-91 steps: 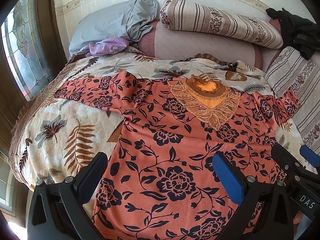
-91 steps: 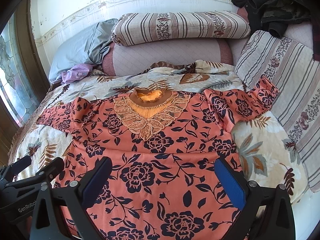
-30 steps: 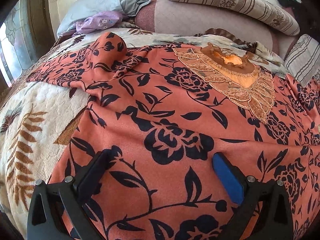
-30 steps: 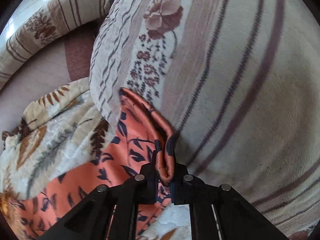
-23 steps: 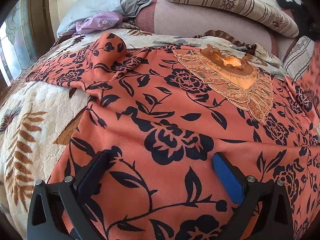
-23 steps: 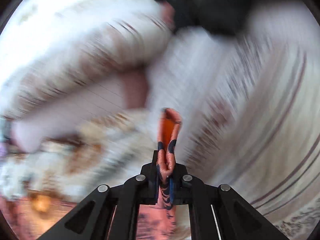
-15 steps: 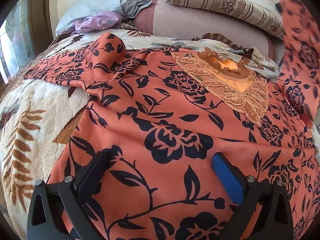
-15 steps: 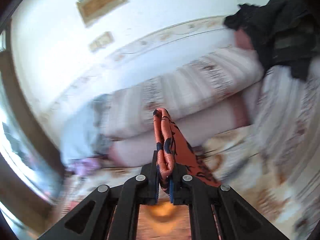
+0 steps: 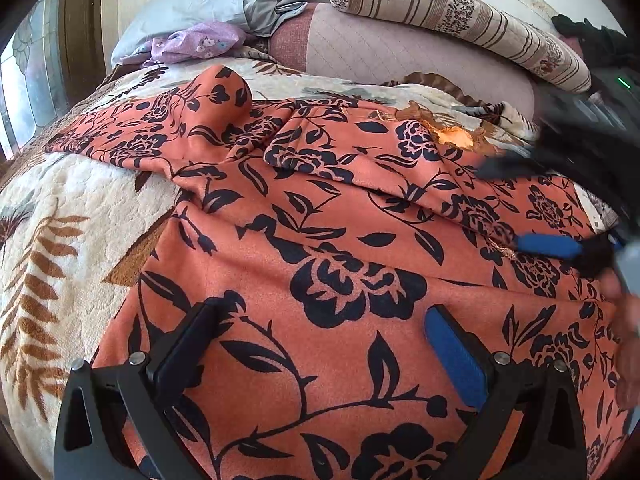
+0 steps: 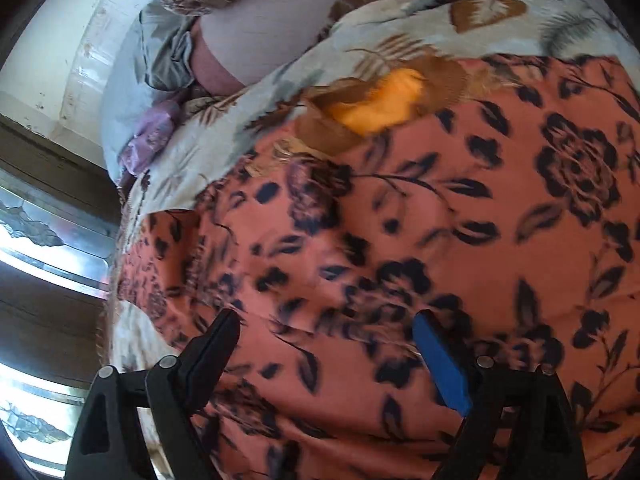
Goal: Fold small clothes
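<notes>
**Spotter:** How do your two tools stand right now?

**Me:** My left gripper [image 9: 324, 332] has its jaws spread wide, and nothing is pinched between them. It hangs low over the lower front of the orange floral top [image 9: 340, 248], with the cloth lying flat under the gap. I can't tell whether the tips graze the fabric. My right gripper [image 10: 328, 336] is opening its jaws at this moment. Only the flat cloth lies beneath them, and no fold is caught between the pads. In the left wrist view I also see it at the right edge, blurred, with one blue pad just above the top.

**Spotter:** And the garment itself?

**Me:** It lies spread on the leaf-patterned blanket [image 9: 60, 240] covering the bed. The collar end points towards the striped bolster [image 9: 460, 20] and the mauve cushion [image 9: 400, 56] below it. One sleeve is folded inward across the chest, and its edge runs as a diagonal ridge over the upper body. It covers most of the lace neckline [image 9: 452, 132], so only an orange patch of it shows. The other sleeve stretches out towards the window side, rumpled, with a small peak standing up in the cloth.

**Spotter:** Anything else nearby?

**Me:** A grey pillow [image 9: 224, 0] and a lilac cloth [image 9: 196, 40] sit at the head of the bed, well apart from the top.
</notes>
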A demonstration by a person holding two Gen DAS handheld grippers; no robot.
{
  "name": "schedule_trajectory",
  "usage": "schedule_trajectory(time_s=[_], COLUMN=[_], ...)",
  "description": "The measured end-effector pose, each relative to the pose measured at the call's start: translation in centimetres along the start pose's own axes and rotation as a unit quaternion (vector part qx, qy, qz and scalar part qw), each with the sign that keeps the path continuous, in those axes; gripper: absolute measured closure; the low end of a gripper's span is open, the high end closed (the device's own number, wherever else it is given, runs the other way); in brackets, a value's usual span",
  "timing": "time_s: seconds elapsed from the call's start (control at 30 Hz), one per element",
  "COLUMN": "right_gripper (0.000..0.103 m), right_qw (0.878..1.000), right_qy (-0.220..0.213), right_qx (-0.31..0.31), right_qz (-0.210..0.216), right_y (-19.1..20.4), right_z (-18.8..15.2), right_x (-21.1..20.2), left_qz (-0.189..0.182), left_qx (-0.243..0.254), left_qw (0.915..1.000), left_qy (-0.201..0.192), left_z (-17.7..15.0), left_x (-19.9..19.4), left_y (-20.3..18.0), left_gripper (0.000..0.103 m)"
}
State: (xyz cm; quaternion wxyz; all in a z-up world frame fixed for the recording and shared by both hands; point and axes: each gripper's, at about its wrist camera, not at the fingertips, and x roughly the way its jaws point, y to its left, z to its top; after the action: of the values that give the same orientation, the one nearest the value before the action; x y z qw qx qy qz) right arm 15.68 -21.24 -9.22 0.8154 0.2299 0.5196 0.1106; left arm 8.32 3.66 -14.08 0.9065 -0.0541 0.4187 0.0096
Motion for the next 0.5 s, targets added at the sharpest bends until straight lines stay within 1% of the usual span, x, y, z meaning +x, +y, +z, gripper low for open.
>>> schedule_trajectory(time_s=[0.03,0.07,0.13,0.17,0.2,0.23,0.27,0.3,0.33,0.37,0.4,0.43,0.47,0.5], right_gripper=[0.014,0.014,0.013,0.013,0.012,0.012,0.011,0.011,0.011,0.008,0.002,0.001,0.001,0.001], right_qw=[0.999,0.996,0.986,0.981,0.978,0.977,0.978,0.977,0.976,0.978,0.979,0.979,0.979,0.979], right_qy=[-0.02,-0.053,-0.113,-0.134,-0.14,-0.134,-0.115,-0.129,-0.148,-0.14,-0.13,-0.129,-0.132,-0.135], right_qx=[-0.018,-0.044,-0.075,-0.079,-0.078,-0.079,-0.085,-0.097,-0.09,-0.083,-0.091,-0.097,-0.098,-0.095], right_qz=[-0.022,-0.053,-0.098,-0.117,-0.134,-0.144,-0.153,-0.138,-0.129,-0.13,-0.126,-0.126,-0.124,-0.118], right_y=[-1.0,-1.6,-3.6,-4.7,-6.1,-7.4,-9.0,-9.8,-10.0,-10.0,-10.0,-10.1,-10.3,-10.5], right_z=[0.3,-0.2,0.1,-0.5,-1.3,-2.2,-3.3,-4.2,-4.1,-3.6,-3.4,-3.4,-3.3,-3.3], right_x=[-1.1,-3.5,-6.5,-7.6,-7.8,-7.2,-5.9,-5.6,-6.5,-6.6,-6.1,-6.1,-6.3,-6.4], left_qz=[0.002,0.003,0.005,0.006,0.006,0.007,0.007,0.01,0.01,0.007,-0.004,-0.026,-0.071,-0.12], left_qx=[0.001,0.002,0.004,0.004,0.005,0.005,0.005,0.007,0.009,0.011,0.007,-0.011,-0.053,-0.104], left_qw=[1.0,1.0,1.0,1.0,1.0,1.0,1.0,0.9999,0.9998,0.9996,0.9989,0.9976,0.9934,0.9849], left_qy=[0.0,0.0,0.001,0.001,0.002,0.003,0.005,0.007,0.014,0.026,0.045,0.063,0.073,0.069], left_z=[0.0,0.0,0.0,0.0,0.1,0.1,0.1,0.1,0.3,0.7,1.2,1.9,2.9,3.8], left_x=[0.0,0.1,0.1,0.1,0.1,0.1,0.1,0.1,0.2,0.1,0.0,-0.3,-0.8,-1.4], left_y=[-0.1,-0.1,-0.2,-0.2,-0.3,-0.3,-0.3,-0.4,-0.4,-0.3,-0.1,0.4,1.4,2.5], left_gripper=[0.0,0.0,0.0,0.0,0.0,0.0,0.0,0.0,0.0,0.0,0.0,0.0,0.0,0.0])
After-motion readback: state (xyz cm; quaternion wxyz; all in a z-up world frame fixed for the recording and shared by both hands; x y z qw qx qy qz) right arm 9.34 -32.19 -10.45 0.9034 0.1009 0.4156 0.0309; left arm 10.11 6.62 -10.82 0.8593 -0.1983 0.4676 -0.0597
